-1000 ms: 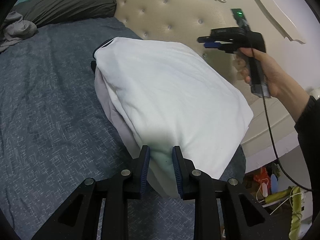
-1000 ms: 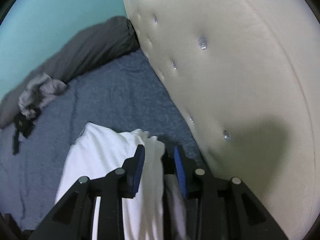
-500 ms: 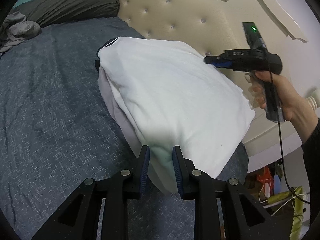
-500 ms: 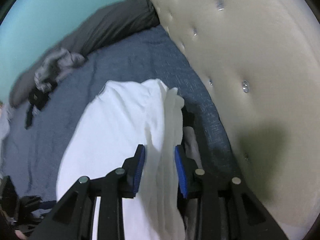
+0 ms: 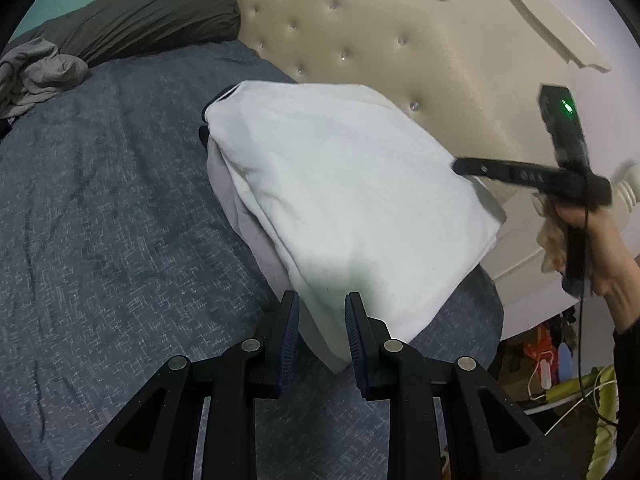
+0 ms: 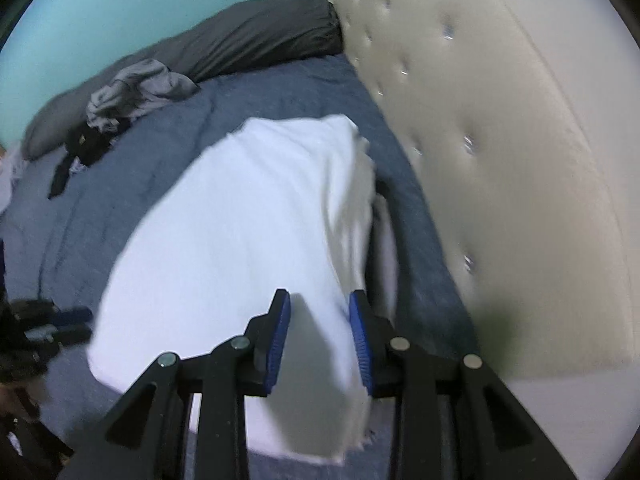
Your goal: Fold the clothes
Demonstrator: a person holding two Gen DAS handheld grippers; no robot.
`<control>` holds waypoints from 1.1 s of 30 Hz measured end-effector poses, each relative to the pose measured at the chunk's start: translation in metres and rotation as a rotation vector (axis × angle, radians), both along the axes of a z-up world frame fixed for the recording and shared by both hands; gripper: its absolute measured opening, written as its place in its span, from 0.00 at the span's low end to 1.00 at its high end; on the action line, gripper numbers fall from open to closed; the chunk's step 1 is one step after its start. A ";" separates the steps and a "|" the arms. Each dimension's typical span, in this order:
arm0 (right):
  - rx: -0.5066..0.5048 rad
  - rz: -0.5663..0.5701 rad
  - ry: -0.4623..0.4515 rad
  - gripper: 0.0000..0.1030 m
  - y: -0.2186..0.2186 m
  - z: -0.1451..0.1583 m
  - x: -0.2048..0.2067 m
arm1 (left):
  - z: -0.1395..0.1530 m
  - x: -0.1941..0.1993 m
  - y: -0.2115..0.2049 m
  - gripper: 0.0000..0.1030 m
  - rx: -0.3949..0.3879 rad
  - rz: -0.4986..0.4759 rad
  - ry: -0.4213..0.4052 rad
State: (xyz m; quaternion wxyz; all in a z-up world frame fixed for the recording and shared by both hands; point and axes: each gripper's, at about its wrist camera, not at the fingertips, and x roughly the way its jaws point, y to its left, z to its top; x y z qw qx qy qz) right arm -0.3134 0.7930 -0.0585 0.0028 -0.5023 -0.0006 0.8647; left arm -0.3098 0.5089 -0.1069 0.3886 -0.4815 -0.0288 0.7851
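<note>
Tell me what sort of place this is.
Most likely a bedroom: a bed with a blue-grey bedspread, a cream button-tufted headboard, and a dark grey pillow against the teal wall.

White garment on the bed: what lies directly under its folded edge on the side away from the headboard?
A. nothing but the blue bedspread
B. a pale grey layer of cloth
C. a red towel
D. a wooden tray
B: in the left wrist view a pale grey layer of cloth shows beneath the white garment, between it and the blue bedspread.
</note>
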 end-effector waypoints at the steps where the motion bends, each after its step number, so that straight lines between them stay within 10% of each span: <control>1: 0.000 -0.019 0.006 0.30 0.003 0.000 0.006 | 0.000 0.001 -0.001 0.25 -0.001 0.003 0.001; 33: -0.179 -0.199 0.306 0.31 -0.071 0.038 0.154 | 0.083 0.073 -0.063 0.37 0.009 0.027 0.127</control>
